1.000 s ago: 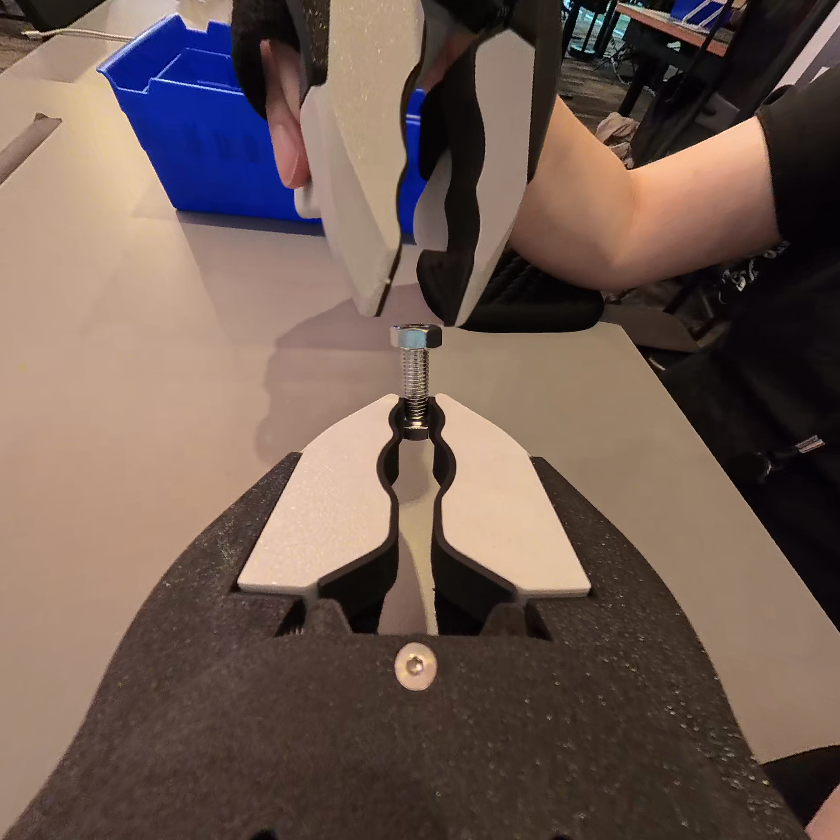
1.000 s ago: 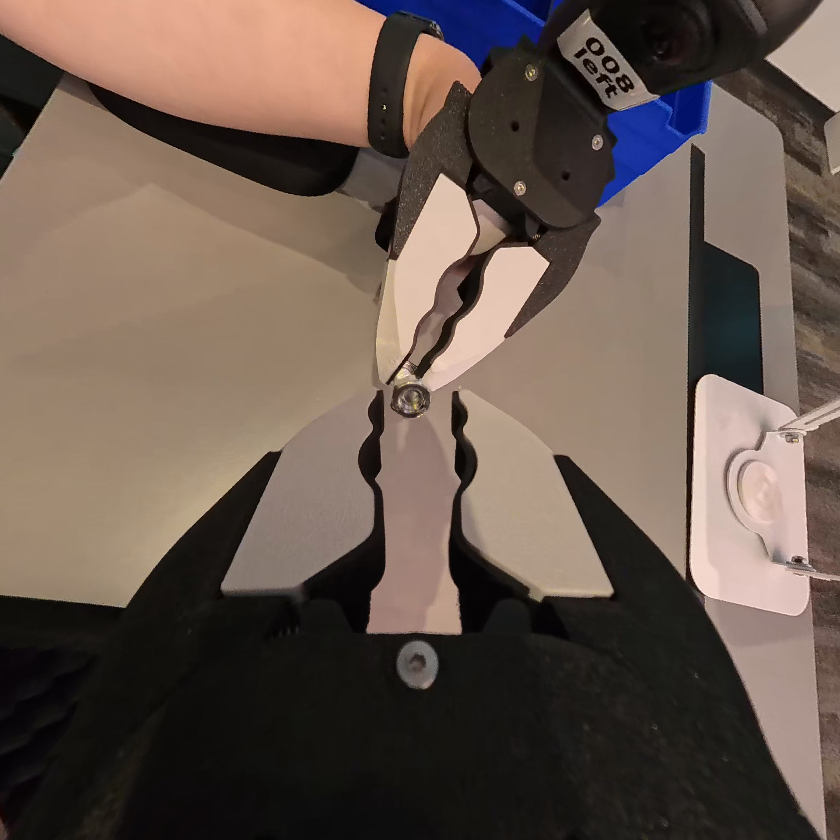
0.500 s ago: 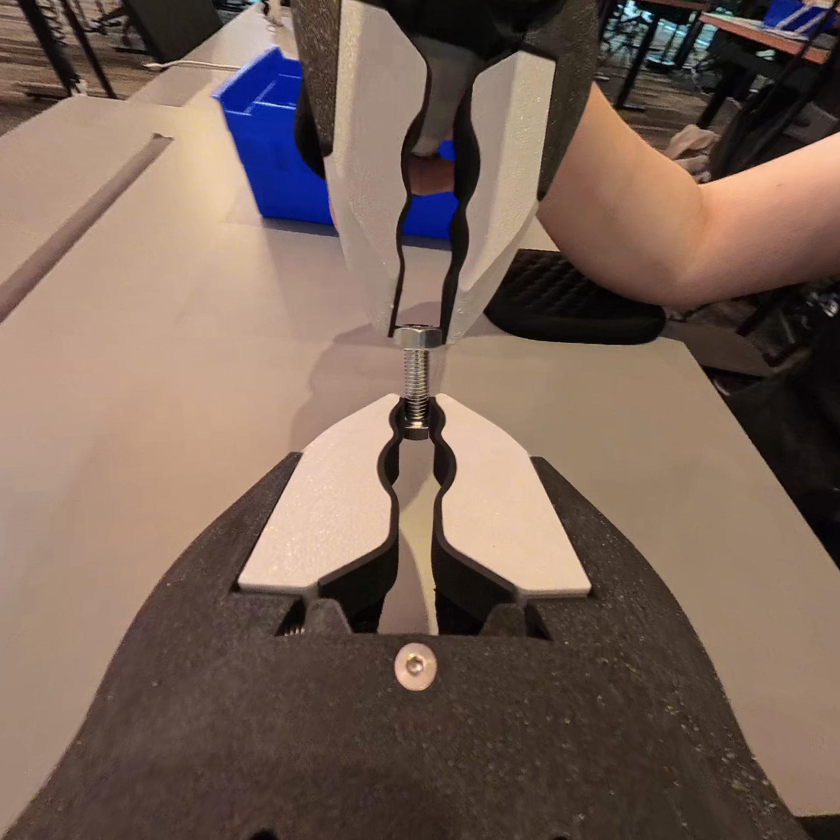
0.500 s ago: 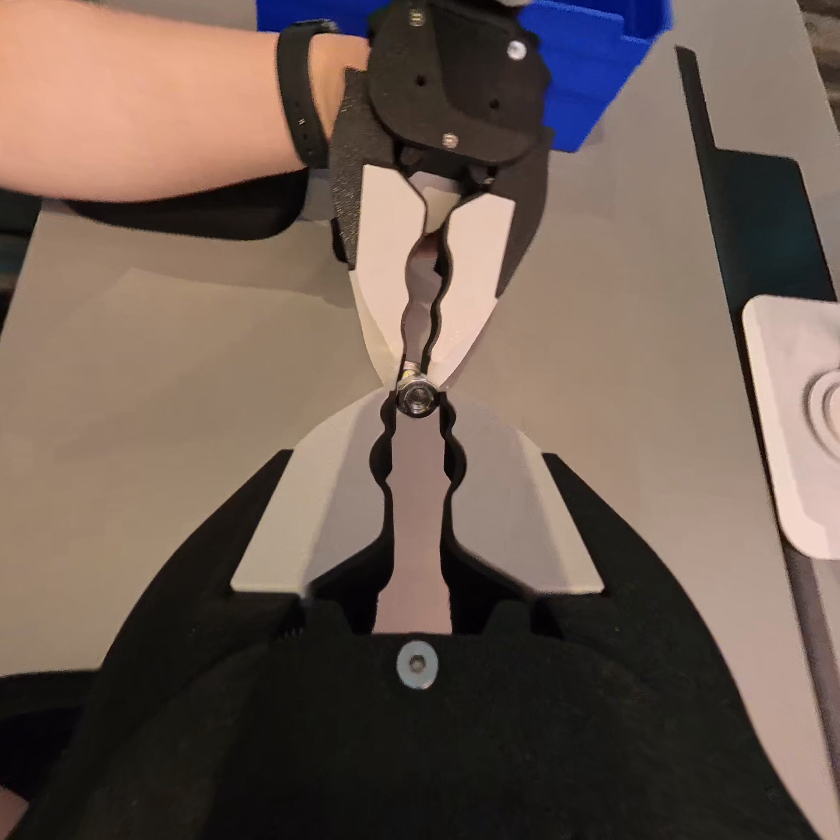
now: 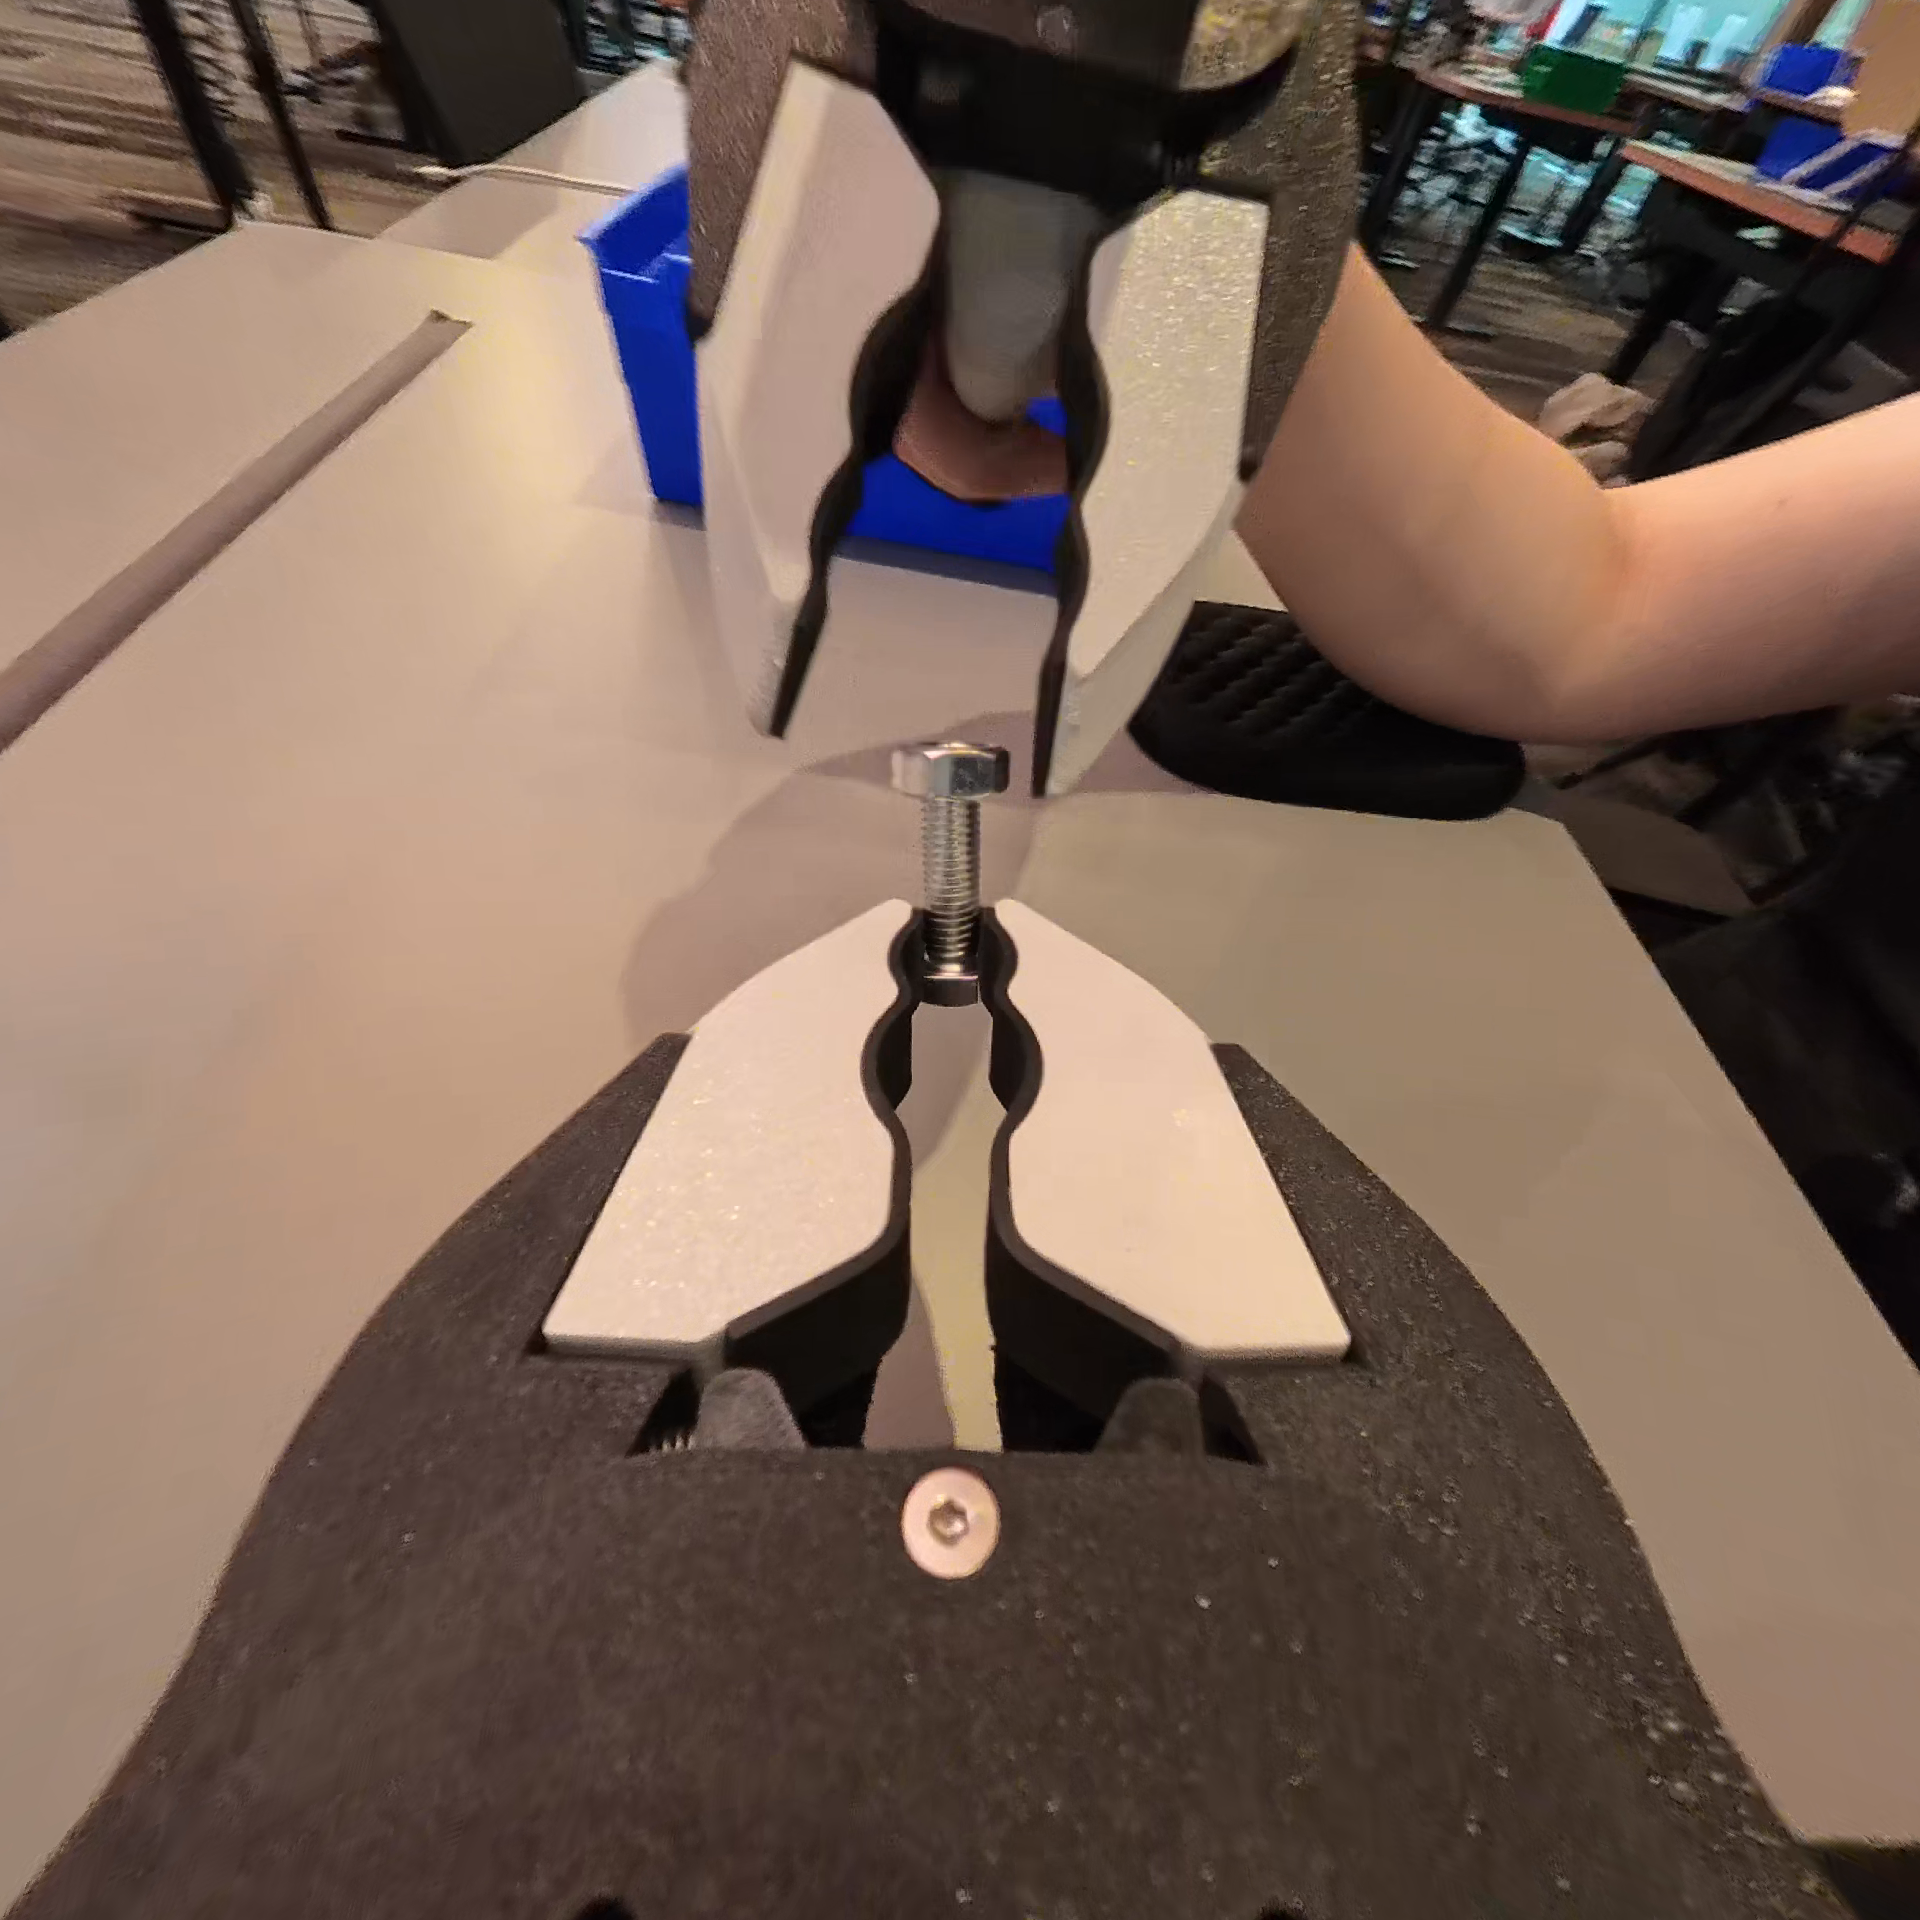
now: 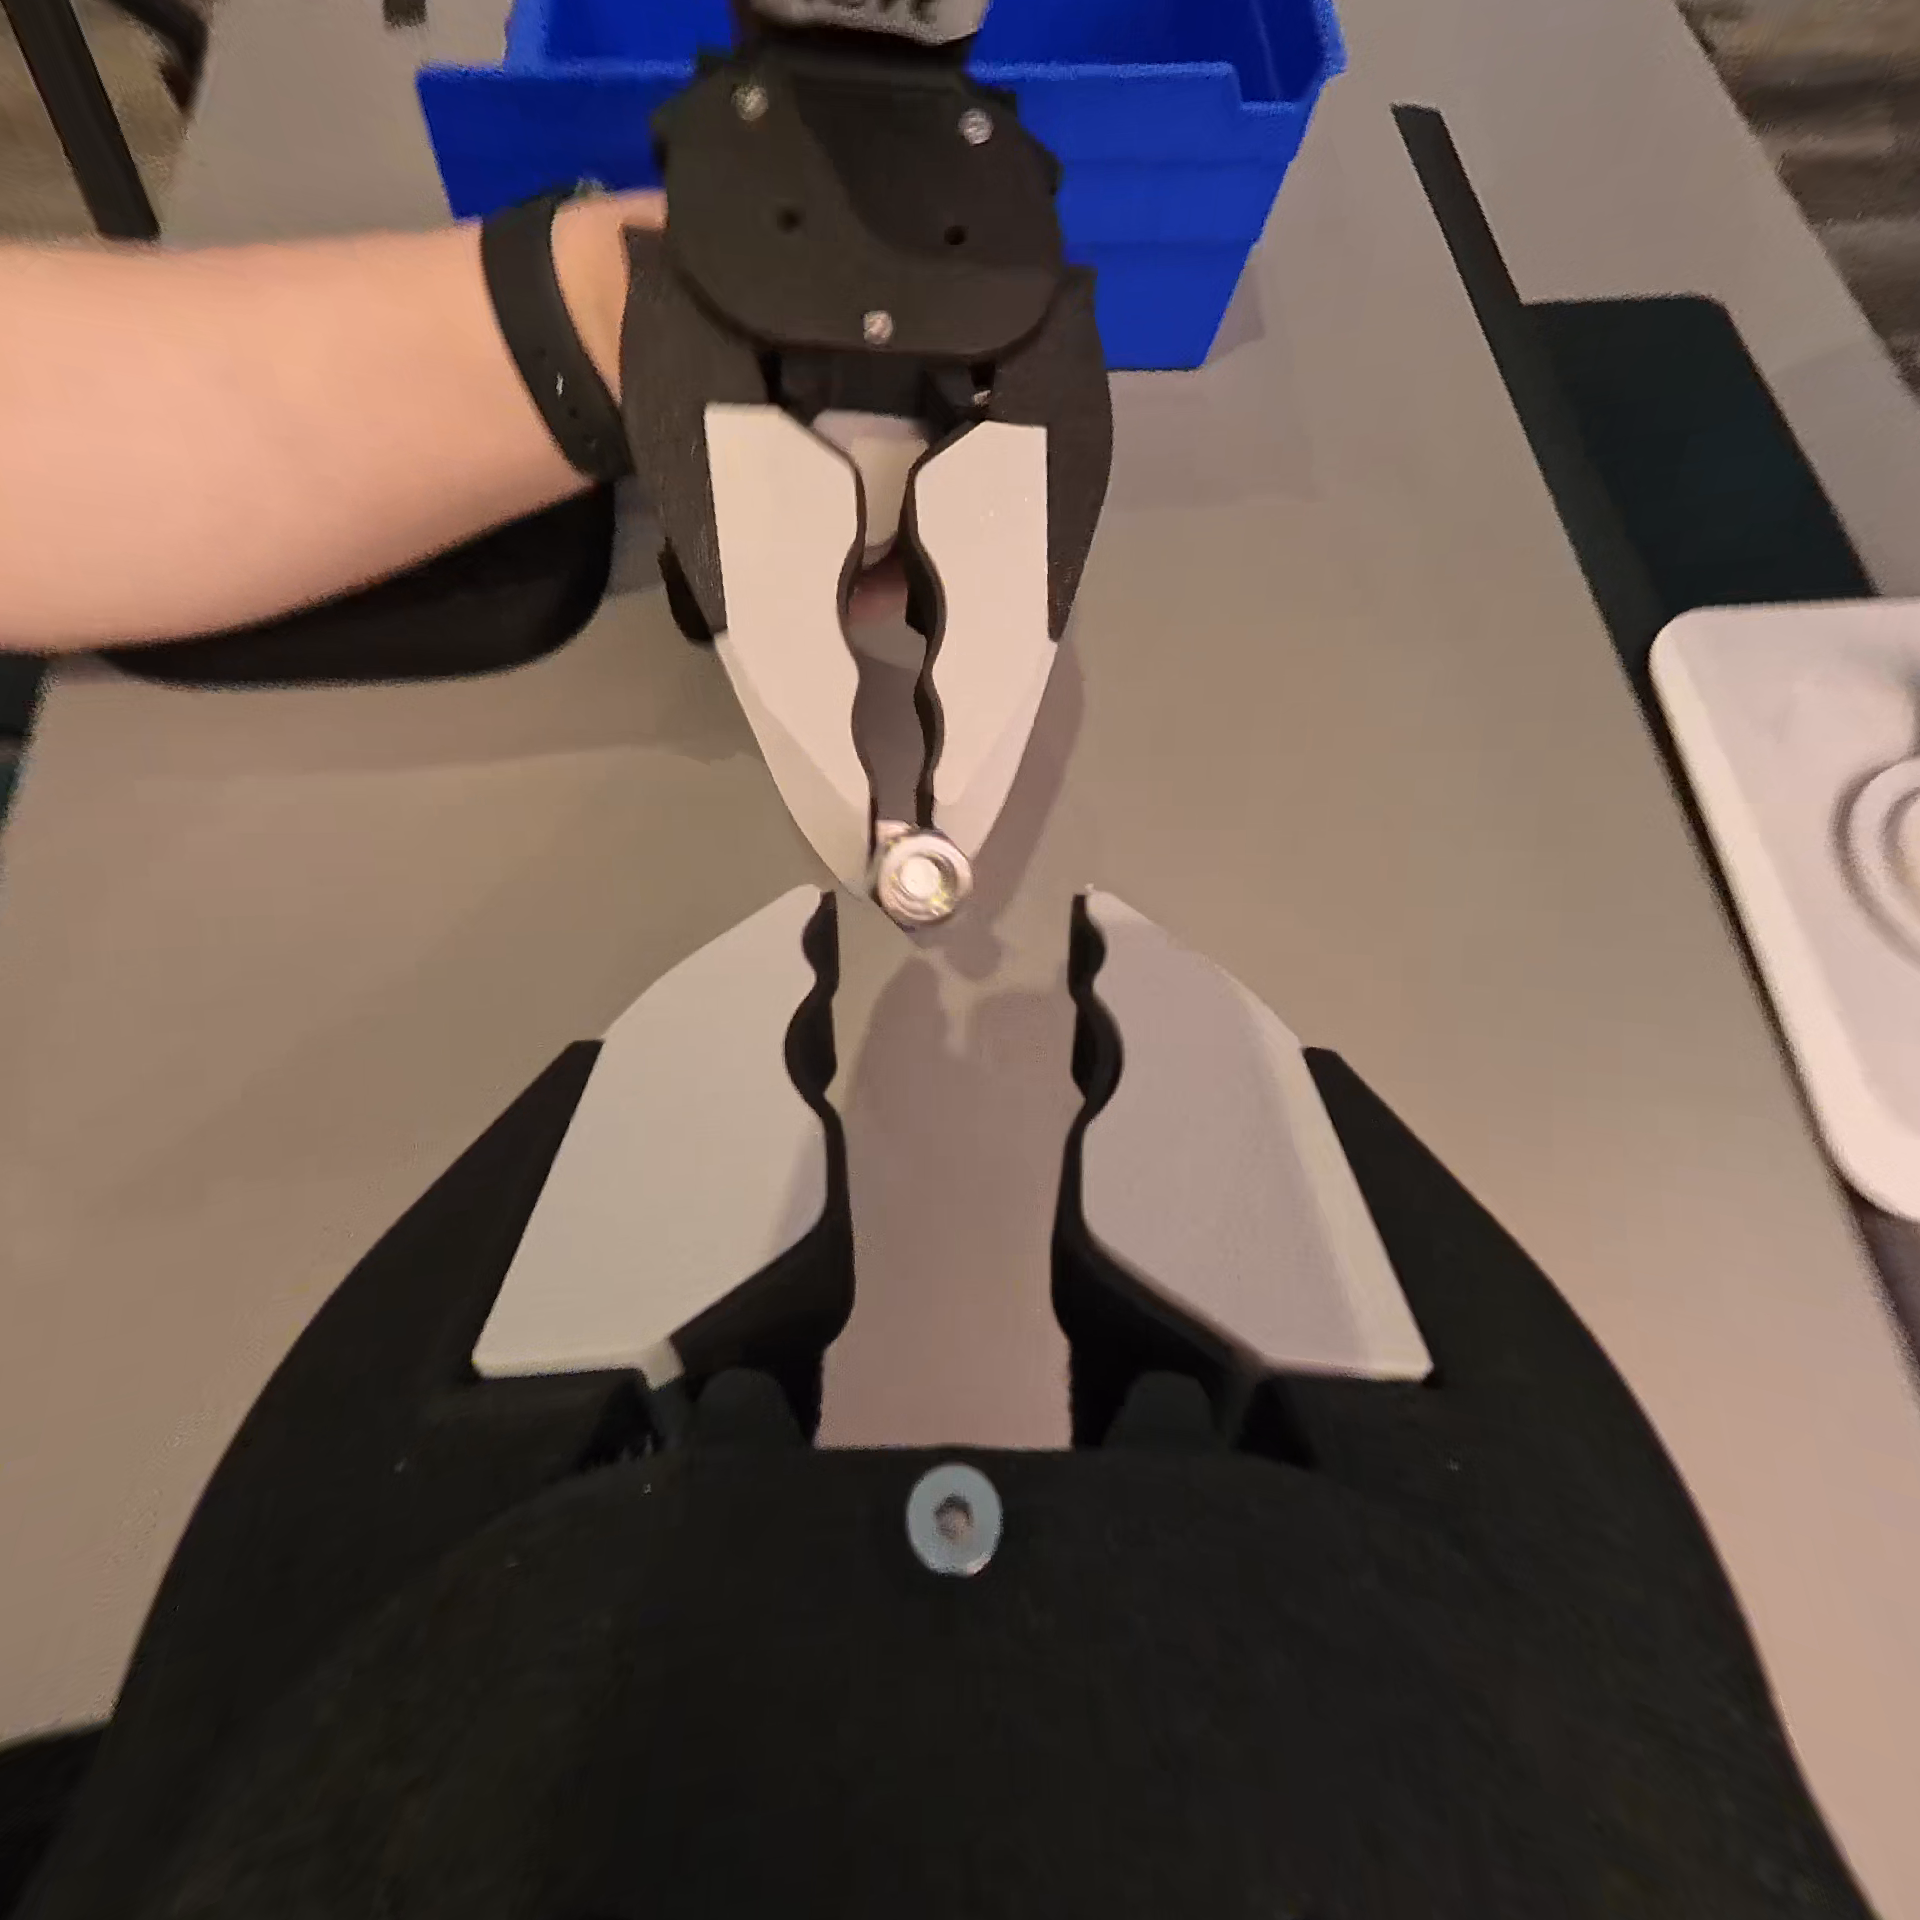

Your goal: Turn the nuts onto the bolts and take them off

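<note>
1. Two handheld grippers face each other above a grey table (image 5: 312, 935).
2. Left gripper (image 5: 948, 914), with white fingers on a black body, is clamped on the dark hex nut (image 5: 948, 982) at the lower end of an upright silver threaded bolt (image 5: 950, 831).
3. Right gripper (image 5: 909, 743) hangs spread wide above the bolt's hex head; its right fingertip is just beside the head, not gripping it.
4. Behind them sits a blue plastic bin (image 6: 1195, 187).
</note>
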`<state>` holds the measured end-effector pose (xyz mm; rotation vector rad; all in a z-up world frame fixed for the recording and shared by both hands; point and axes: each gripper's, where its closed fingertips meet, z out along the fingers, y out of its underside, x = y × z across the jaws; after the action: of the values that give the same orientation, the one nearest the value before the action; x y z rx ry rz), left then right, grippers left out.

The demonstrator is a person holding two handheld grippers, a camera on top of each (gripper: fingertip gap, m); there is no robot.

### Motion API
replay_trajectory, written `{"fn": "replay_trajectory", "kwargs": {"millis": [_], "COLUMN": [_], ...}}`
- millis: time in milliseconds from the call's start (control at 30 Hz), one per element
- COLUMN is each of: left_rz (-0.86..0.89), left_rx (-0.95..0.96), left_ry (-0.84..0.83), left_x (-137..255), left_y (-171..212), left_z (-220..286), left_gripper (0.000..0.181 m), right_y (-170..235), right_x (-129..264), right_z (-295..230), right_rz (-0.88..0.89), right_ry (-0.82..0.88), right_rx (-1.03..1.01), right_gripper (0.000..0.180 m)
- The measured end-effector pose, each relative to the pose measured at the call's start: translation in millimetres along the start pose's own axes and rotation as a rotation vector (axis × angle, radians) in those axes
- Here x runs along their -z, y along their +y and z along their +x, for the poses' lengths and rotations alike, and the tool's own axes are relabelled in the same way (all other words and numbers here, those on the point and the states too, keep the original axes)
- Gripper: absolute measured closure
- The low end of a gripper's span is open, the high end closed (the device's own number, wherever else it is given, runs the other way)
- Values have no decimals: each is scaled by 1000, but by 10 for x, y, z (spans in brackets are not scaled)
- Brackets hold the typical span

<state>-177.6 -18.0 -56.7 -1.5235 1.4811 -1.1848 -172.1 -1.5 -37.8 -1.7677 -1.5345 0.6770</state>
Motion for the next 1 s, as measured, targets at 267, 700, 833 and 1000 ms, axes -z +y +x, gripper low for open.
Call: {"fn": "replay_trajectory", "kwargs": {"millis": [267, 700, 833, 1000], "left_rz": [-74, -69, -58, -56], "left_rx": [1, -23, -12, -7], "left_ry": [212, 144, 43, -89], "left_x": [-50, -53, 7, 77], "left_y": [119, 92, 106, 120], "left_z": [366, 272, 88, -136], "left_gripper": [171, 171, 171, 171], "right_y": [-20, 26, -3, -36], "right_x": [95, 27, -50, -146], "right_z": [-393, -405, -235, -30], "right_rz": [-18, -61, -61, -21], "right_ry": [-21, -70, -30, -5], "right_rx": [428, 336, 161, -83], "right_gripper": [141, 162, 162, 162]}}
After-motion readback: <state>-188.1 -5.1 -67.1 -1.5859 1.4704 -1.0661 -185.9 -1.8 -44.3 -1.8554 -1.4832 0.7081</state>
